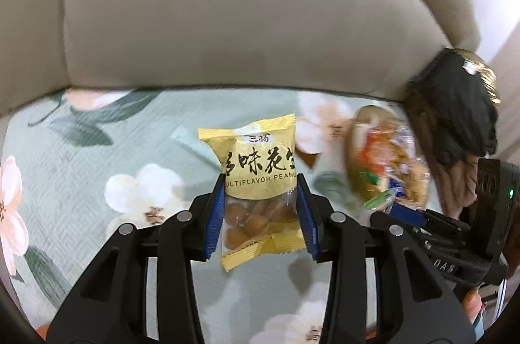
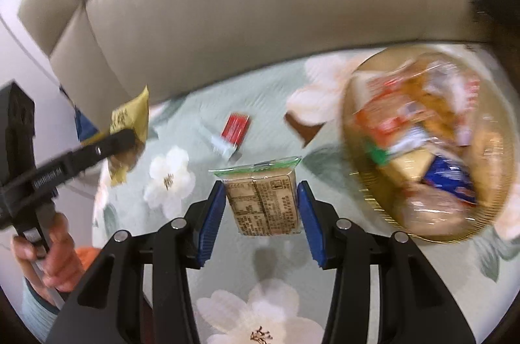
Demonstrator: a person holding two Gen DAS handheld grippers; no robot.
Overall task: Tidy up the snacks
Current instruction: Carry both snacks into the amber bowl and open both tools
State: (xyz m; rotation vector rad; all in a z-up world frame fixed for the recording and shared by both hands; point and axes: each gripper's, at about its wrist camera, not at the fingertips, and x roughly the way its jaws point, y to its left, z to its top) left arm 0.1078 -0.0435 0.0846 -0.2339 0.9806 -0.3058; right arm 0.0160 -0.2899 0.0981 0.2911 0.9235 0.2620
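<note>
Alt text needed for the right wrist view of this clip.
The right gripper holds a green-topped snack packet above a floral cushion. A gold basket full of snacks sits at right; the left gripper holds a yellow peanut bag at left.

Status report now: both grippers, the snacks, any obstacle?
Left gripper shut on peanut packet. Right gripper shut on green-edged packet. Basket near. Nothing blocking.

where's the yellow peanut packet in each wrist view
Left wrist: the yellow peanut packet sits at centre, clamped between the left gripper pads.
Right wrist: the same packet is at far left, blurred, held in the other gripper.
Shared landmark: the golden snack basket, on the right in both.
</note>
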